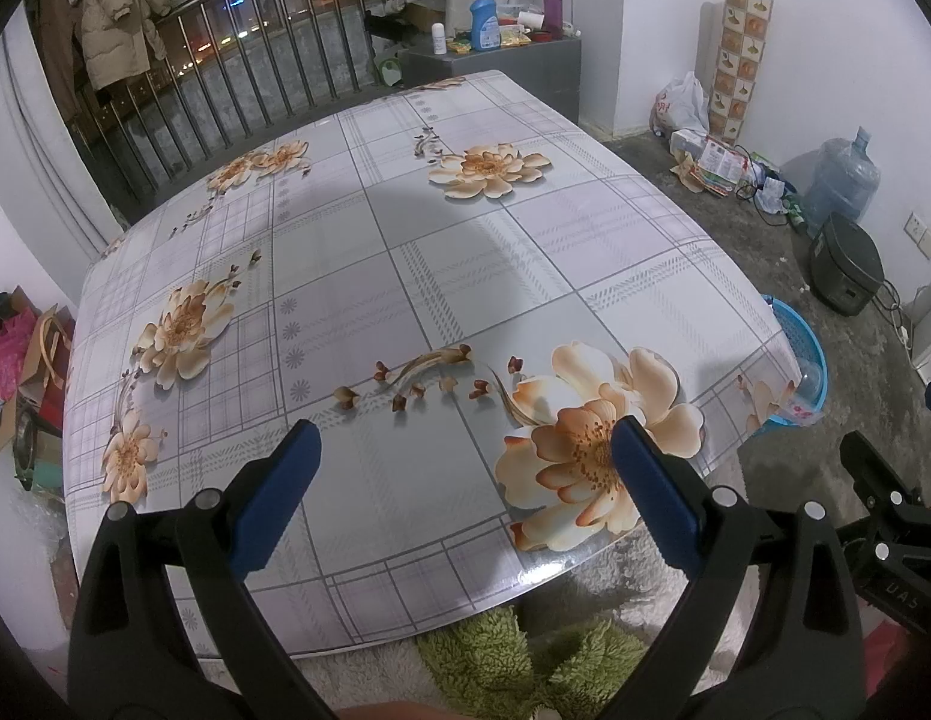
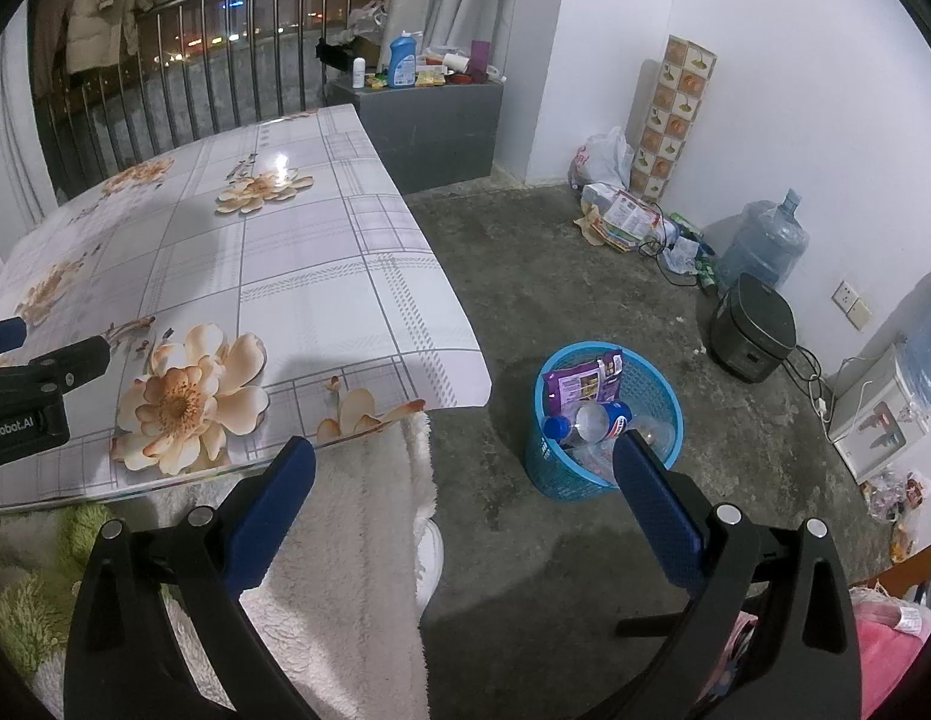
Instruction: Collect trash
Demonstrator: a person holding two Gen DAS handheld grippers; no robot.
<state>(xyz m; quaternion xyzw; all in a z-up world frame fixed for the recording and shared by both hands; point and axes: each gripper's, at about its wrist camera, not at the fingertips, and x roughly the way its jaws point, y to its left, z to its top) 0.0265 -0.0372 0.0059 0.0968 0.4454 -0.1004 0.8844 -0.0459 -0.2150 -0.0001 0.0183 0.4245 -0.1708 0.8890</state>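
Observation:
A blue mesh trash basket (image 2: 657,396) stands on the concrete floor right of the table. It holds a purple snack packet (image 2: 582,381), a plastic bottle with a blue cap (image 2: 585,420) and clear plastic. Its rim also shows past the table's right edge in the left wrist view (image 1: 804,348). My left gripper (image 1: 465,438) is open and empty above the flowered tablecloth (image 1: 405,276) near the table's front edge. My right gripper (image 2: 465,450) is open and empty, held above the floor between table and basket.
A black rice cooker (image 2: 750,330), a large water jug (image 2: 765,240), a white bag and papers (image 2: 609,204) lie by the right wall. A water dispenser (image 2: 879,414) stands far right. A grey cabinet (image 2: 429,120) with bottles is behind the table. A white fleece blanket (image 2: 345,540) hangs below.

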